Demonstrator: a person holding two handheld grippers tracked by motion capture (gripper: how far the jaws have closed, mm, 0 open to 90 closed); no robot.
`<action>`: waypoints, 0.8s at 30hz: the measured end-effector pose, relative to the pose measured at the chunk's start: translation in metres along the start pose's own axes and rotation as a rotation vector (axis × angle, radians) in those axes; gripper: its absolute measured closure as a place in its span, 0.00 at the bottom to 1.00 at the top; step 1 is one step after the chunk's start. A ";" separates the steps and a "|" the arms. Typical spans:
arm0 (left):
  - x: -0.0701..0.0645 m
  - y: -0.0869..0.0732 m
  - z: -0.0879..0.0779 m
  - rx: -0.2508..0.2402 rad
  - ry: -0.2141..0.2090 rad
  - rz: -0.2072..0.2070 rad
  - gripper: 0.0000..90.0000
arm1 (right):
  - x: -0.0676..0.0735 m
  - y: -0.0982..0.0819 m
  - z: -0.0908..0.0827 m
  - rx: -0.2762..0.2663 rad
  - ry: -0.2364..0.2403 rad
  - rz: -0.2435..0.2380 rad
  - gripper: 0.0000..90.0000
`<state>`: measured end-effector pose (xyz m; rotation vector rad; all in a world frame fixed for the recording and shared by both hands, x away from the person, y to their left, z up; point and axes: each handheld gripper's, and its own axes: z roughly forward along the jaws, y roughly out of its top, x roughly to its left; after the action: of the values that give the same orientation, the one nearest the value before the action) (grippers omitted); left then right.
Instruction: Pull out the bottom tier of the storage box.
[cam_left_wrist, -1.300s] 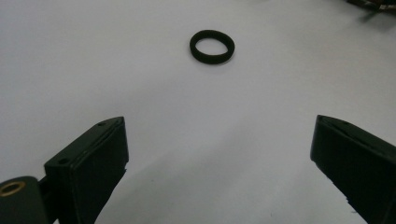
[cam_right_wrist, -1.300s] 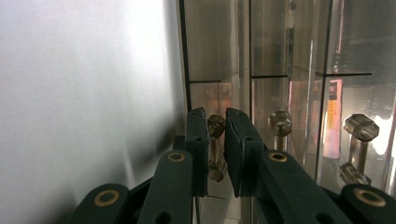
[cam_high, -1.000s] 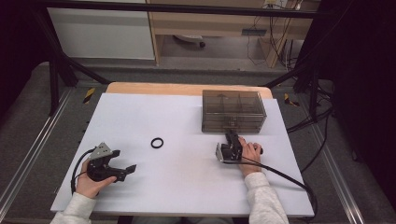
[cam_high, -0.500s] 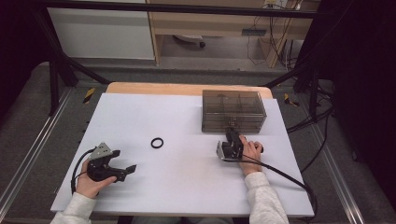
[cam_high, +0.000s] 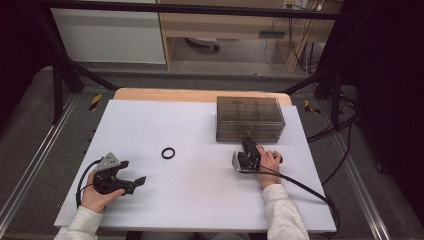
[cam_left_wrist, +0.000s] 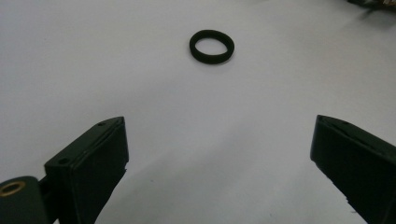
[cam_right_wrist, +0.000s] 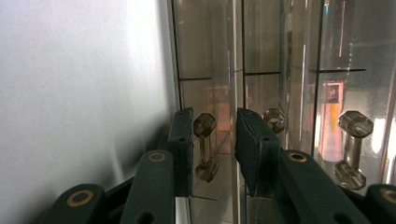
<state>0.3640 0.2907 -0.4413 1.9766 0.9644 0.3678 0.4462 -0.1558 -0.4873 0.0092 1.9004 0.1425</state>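
Right gripper view: looking straight at a small clear knob on the front of the smoky drawer box, low at that front's left end. Caught between the right tongs, brushing one pad, with a gap left to the other. So not clamped: narrowed to a slot a little wider than the knob, having just eased closer, gripping nothing. More knobs of the same kind further along the box front, one just beyond the far pad.

High view: right hand down on the white tabletop, hard up against the box's near face, tongs pointing into it. Box itself sitting at the far right of the tabletop, drawers all flush.

Out to the left of the box, well apart from it: a black ring, lying flat and alone.

Further from the box again, at the near left corner: left hand resting with its tongs spread wide, nothing between them, aimed toward the ring ahead and not touching it.
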 end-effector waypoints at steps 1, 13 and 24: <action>0.000 0.000 0.000 0.000 -0.001 -0.001 0.04 | 0.000 0.000 0.000 0.000 0.001 -0.001 0.76; 0.000 0.000 0.000 0.000 0.000 0.001 0.04 | 0.000 0.001 -0.004 0.001 0.010 -0.015 0.76; 0.000 0.000 -0.001 0.000 0.000 0.003 0.05 | 0.000 0.001 -0.006 -0.002 0.012 -0.019 0.76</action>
<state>0.3636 0.2908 -0.4407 1.9783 0.9616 0.3693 0.4405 -0.1549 -0.4850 -0.0109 1.9114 0.1325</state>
